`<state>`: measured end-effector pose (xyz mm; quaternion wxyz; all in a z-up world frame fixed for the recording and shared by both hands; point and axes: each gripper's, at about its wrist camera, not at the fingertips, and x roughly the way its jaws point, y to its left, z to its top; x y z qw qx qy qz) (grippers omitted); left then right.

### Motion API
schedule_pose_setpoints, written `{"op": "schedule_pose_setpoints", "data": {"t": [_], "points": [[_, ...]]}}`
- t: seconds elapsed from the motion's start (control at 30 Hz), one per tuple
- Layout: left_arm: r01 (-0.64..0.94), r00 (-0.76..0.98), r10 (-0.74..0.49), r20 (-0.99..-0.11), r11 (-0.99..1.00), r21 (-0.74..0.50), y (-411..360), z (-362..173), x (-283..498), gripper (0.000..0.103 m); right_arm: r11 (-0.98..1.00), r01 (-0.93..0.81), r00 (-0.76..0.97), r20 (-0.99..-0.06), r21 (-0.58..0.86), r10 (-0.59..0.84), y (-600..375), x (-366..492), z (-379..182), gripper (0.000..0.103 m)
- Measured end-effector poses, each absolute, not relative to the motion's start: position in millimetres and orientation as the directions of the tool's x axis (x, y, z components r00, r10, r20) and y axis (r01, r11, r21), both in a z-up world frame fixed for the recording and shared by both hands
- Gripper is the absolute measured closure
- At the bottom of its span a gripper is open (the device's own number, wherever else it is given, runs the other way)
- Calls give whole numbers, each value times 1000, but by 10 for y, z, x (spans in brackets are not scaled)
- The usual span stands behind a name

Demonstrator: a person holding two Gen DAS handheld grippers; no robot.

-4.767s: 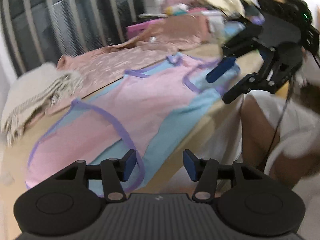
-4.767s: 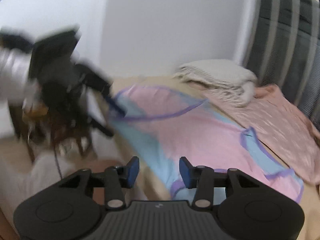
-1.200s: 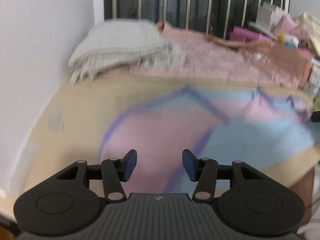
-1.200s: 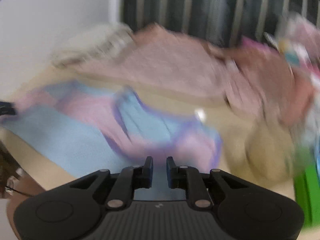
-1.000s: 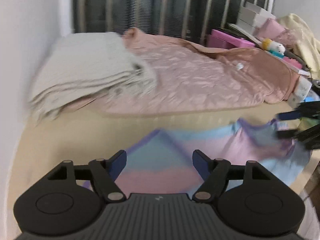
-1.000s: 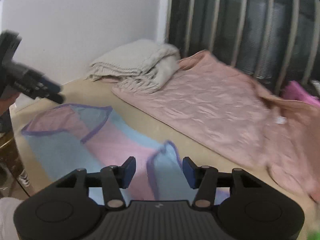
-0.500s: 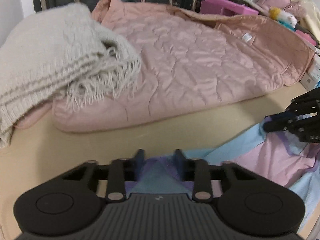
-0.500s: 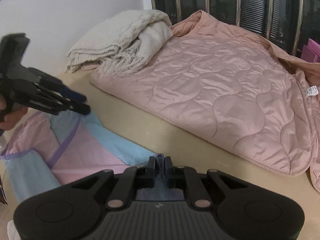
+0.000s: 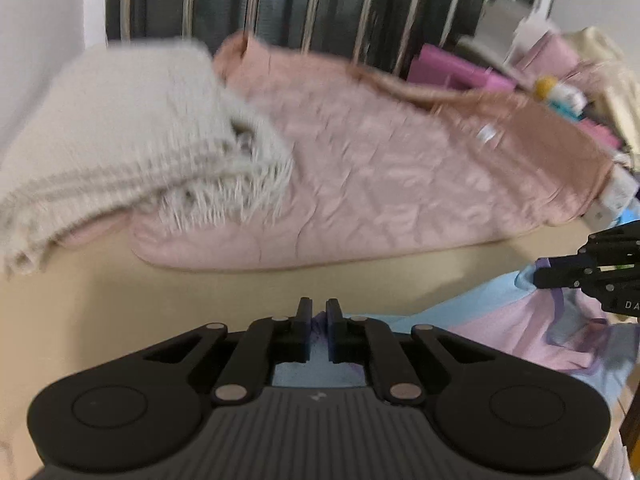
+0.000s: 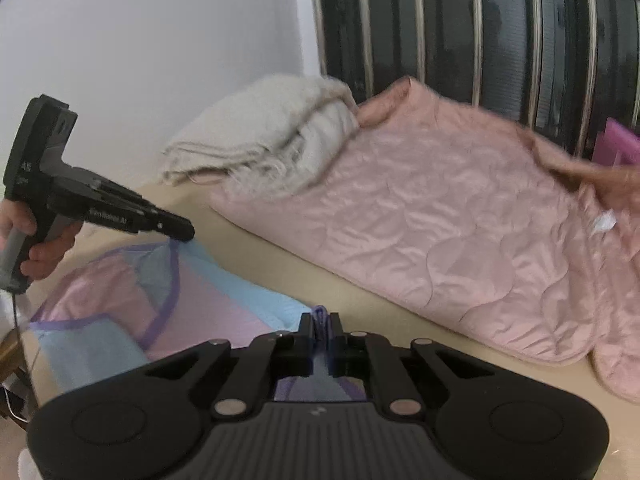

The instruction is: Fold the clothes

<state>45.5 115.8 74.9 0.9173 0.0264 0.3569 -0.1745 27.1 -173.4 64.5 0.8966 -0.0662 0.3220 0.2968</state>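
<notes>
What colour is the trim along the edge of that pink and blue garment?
Purple. The trim shows best in the right wrist view.

A cream knitted blanket with a fringed edge (image 9: 116,136) lies folded at the far left, against a white wall (image 10: 152,48). Its fringe overlaps the near corner of a pale pink quilted satin cover (image 9: 384,184), which spreads rightward along the back; a small white label (image 9: 486,134) shows on it. Both rest on a beige flat surface (image 9: 224,292). Behind them: a dark headboard with pale vertical metal bars (image 10: 472,28). Far right, blurred: a magenta box-like object (image 9: 452,70), a yellow and white item (image 9: 558,92), and a cream cloth heap (image 9: 612,80); further detail cannot be resolved.
</notes>
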Motion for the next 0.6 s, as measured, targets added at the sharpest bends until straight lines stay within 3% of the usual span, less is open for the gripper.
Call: {"op": "schedule_pose_setpoints", "data": {"t": [0.13, 0.17, 0.27, 0.3, 0.33, 0.37, 0.43, 0.6], "points": [[316, 764, -233, -602, 948, 34, 1196, 775, -291, 96, 706, -708, 593, -519, 26, 615, -1748, -422, 682, 98], [307, 758, -229, -611, 952, 24, 1218, 697, -417, 90, 684, -729, 569, -535, 22, 624, -1741, -563, 627, 98], [236, 739, -149, -657, 971, 46, 1286, 452, -609, 89, 620, -784, 497, -619, -21, 608, -1672, -903, 367, 96], [210, 735, -114, -668, 976, 65, 1314, 400, -638, 89, 599, -800, 480, -637, -35, 603, -1657, -964, 315, 91], [175, 731, -93, -676, 983, 54, 1367, 403, -655, 83, 587, -808, 475, -643, -47, 602, -1656, -1014, 296, 83], [138, 726, -76, -684, 990, 37, 1426, 419, -668, 65, 594, -803, 485, -630, -48, 606, -1678, -1031, 325, 80], [102, 729, -109, -676, 993, -51, 1555, 496, -665, 53, 622, -782, 517, -586, -28, 624, -1748, -1026, 429, 72], [-9, 716, -84, -693, 992, -129, 1673, 509, -271, 53, 715, -695, 580, -532, 73, 618, -1801, -790, 491, 71]]}}
